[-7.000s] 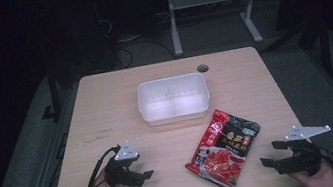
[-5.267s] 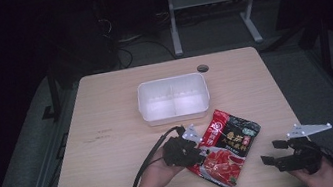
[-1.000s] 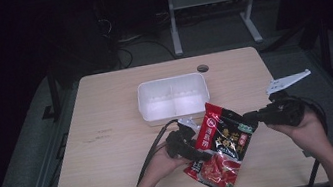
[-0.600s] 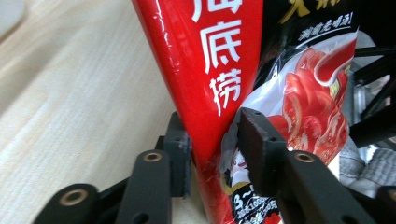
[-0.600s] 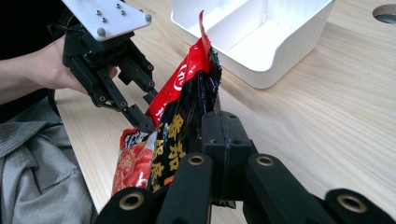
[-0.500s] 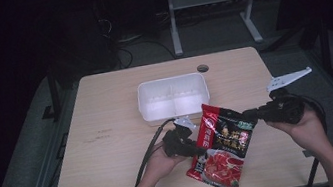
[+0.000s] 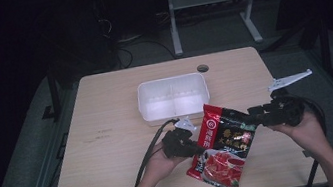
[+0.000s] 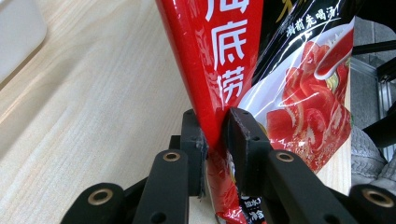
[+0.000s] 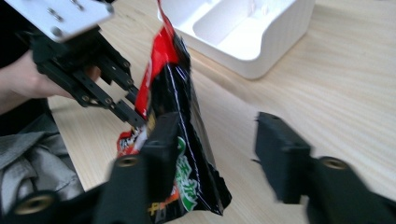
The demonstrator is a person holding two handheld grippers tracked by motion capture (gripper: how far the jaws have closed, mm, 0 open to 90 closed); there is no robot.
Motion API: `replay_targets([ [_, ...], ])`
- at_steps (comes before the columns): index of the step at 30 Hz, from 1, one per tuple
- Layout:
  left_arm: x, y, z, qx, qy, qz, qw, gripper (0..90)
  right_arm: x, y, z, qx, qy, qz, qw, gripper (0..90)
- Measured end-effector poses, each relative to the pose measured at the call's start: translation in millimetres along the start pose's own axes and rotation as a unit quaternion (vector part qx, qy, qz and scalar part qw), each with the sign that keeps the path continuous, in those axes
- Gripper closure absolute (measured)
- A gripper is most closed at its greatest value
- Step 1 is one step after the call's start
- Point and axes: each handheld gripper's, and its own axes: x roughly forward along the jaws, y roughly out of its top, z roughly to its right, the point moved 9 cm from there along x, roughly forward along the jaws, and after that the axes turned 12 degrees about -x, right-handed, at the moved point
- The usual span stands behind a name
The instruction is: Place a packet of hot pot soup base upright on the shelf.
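A red and black food packet (image 7: 225,142) hangs tilted over the table's front middle, its lower end near the wood. My left gripper (image 7: 190,145) has just closed on the packet's red left edge; in the left gripper view both pads of the left gripper (image 8: 215,137) press the packet (image 8: 233,56). My right gripper (image 7: 254,112) is at the packet's upper right corner. Its jaws have just been opening: in the right gripper view the right gripper (image 9: 219,149) stands open, with the packet (image 9: 180,98) loose against one jaw. The left gripper (image 9: 133,109) shows beyond it.
A white two-compartment container (image 7: 151,118) stands empty behind the packet, mid-table; it appears as the container (image 9: 261,58) in the right gripper view and the container (image 8: 18,32) in the left gripper view. A cable hole (image 7: 202,68) sits near the far edge. Bare wood lies left.
The left gripper has shut on the packet's left edge. The right gripper's jaws have spread off the packet's upper right corner. Both hands stayed about where they were.
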Motion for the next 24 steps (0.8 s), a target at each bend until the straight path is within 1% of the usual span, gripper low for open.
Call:
replay_targets([
  [2,0.0,0.0,0.0,0.0,0.001,0.0,1.0,76.6,4.4,-3.7,-1.0,0.006,0.006,-0.004,1.0,43.6],
  [7,-0.6,0.0,0.7,0.003,0.001,0.0,1.0,76.4,16.4,-9.7,-5.7,0.007,0.021,-0.015,0.9996,42.6],
  [13,-1.7,-0.4,1.6,0.008,0.004,-0.001,1.0,76.4,27.7,-12.7,-9.2,0.008,0.032,-0.024,0.9992,44.7],
  [16,-1.9,-0.4,1.9,0.009,0.005,-0.001,0.9999,76.3,33.1,-14.2,-11.7,0.007,0.041,-0.031,0.9987,47.4],
  [18,-2.3,-0.5,2.1,0.01,0.006,-0.001,0.9999,76.1,36.0,-13.8,-14.2,0.002,0.047,-0.034,0.9983,53.9],
  [20,-2.9,-1.4,2.1,0.013,0.009,-0.004,0.9999,75.8,37.8,-12.4,-15.7,-0.001,0.048,-0.034,0.9983,57.7],
  [22,-3.5,-2.1,1.9,0.014,0.009,-0.005,0.9998,74.8,37.3,-10.7,-16.0,-0.001,0.048,-0.029,0.9984,64.7],
  [24,-4.4,-2.5,1.9,0.015,0.01,-0.004,0.9998,73.3,35.3,-9.8,-16.3,0.005,0.054,-0.025,0.9982,68.6],
])
